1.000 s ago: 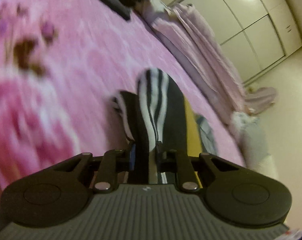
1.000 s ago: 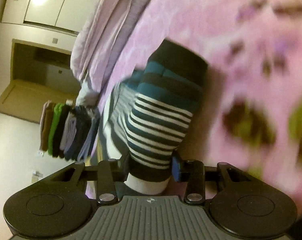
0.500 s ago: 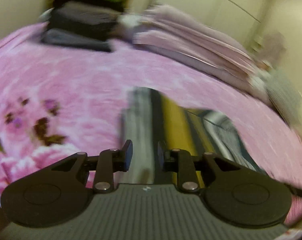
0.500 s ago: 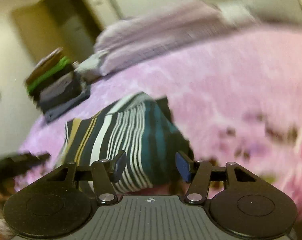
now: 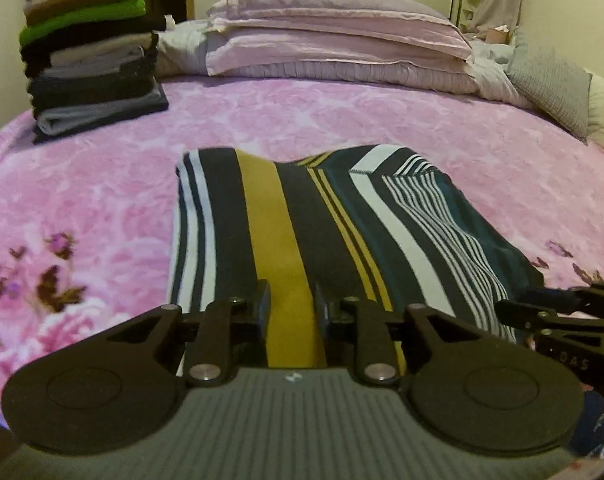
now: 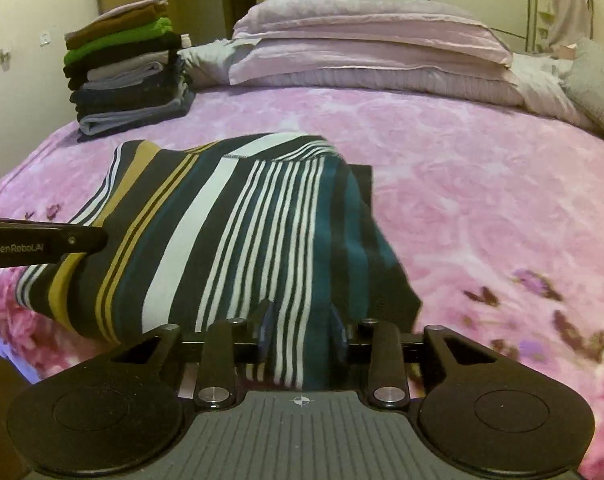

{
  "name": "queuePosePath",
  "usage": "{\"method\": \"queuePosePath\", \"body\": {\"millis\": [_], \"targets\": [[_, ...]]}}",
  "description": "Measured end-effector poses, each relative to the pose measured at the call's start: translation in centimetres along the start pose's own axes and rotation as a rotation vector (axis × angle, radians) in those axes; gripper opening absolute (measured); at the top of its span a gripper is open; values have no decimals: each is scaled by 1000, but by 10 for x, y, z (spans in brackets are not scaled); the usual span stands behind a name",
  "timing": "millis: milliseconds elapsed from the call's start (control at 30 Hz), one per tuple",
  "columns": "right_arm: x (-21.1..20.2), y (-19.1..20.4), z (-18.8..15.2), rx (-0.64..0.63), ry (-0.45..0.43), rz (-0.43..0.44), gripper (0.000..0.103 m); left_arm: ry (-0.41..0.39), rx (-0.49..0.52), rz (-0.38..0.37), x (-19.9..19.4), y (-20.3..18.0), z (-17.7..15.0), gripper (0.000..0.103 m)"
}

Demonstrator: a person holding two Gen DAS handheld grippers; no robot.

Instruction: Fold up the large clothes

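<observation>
**Striped garment held at its near edge by both grippers over the pink bed**

The striped garment (image 5: pixel 326 232), banded in black, white, mustard and teal, lies partly folded in the middle of the pink floral bedspread (image 5: pixel 101 184), its far end resting on the cover and its near edge lifted toward the cameras. At the far end a stitched hem shows where one layer lies over another.

The left gripper (image 5: pixel 291 306) is clamped on the near edge at the mustard band; its jaws stand narrowly apart, with the cloth filling the gap between them. The left jaws have just been opening slightly, yet the fabric is between them and pinched. The right gripper (image 6: pixel 299 330) grasps the near edge at the teal and thin white stripes, its jaws set wider around a thicker bunch of cloth. Each gripper shows at the edge of the other's view, both on the same near edge.

Beyond the garment, a stack of folded clothes (image 5: pixel 93 64) stands at the far left of the bed, well apart. Lilac pillows (image 5: pixel 334 36) lie along the headboard side, with a grey cushion (image 5: pixel 550 84) at the right.
</observation>
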State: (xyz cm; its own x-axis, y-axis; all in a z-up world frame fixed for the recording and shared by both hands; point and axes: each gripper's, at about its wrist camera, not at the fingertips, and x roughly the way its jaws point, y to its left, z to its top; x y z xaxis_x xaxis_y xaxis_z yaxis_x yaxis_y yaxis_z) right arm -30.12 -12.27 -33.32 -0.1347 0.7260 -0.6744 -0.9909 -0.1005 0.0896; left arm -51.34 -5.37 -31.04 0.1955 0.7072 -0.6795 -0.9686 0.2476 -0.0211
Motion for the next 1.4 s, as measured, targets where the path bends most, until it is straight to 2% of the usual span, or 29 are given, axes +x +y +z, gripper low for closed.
{"method": "queuePosePath", "body": {"millis": [67,133,467,567,600,633,700,767,867,967,1067,1133,1233,1333,1367,1400], "targets": [[-18,0,1,28,-20,43,54,0,11,6,-16,-4,-1,21],[-32,2,4,38,-34,55,57,-8,25,5,-33,-8,-5,21],[-67,10,2,41,-77,75,60,-41,42,-12,-77,-13,-17,25],[-62,0,6,52,-77,81,61,-72,13,-20,-83,2,-14,26],[-59,-6,9,59,-77,88,61,-82,-5,-22,-83,12,-12,32],[-54,-15,13,77,-78,93,61,-82,-36,-21,-79,27,-8,38],[-41,-39,23,151,-85,117,64,-58,-125,-26,-63,62,-1,40],[-21,-67,30,237,-68,148,74,-12,-228,-60,-36,98,4,42],[21,-107,37,372,-17,223,78,103,-390,-222,14,140,6,54],[64,-134,41,493,51,307,79,180,-473,-279,58,161,3,54],[100,-151,43,601,94,434,80,224,-592,-416,89,174,-2,55],[117,-159,50,635,99,495,80,234,-632,-454,105,178,-3,58],[142,-162,65,640,145,615,80,237,-683,-521,129,181,1,58],[166,-150,84,503,202,707,79,244,-641,-543,142,174,11,58],[170,-146,86,469,217,720,71,245,-626,-547,144,173,14,57],[174,-143,87,441,237,726,64,245,-618,-550,146,171,14,52]]}}
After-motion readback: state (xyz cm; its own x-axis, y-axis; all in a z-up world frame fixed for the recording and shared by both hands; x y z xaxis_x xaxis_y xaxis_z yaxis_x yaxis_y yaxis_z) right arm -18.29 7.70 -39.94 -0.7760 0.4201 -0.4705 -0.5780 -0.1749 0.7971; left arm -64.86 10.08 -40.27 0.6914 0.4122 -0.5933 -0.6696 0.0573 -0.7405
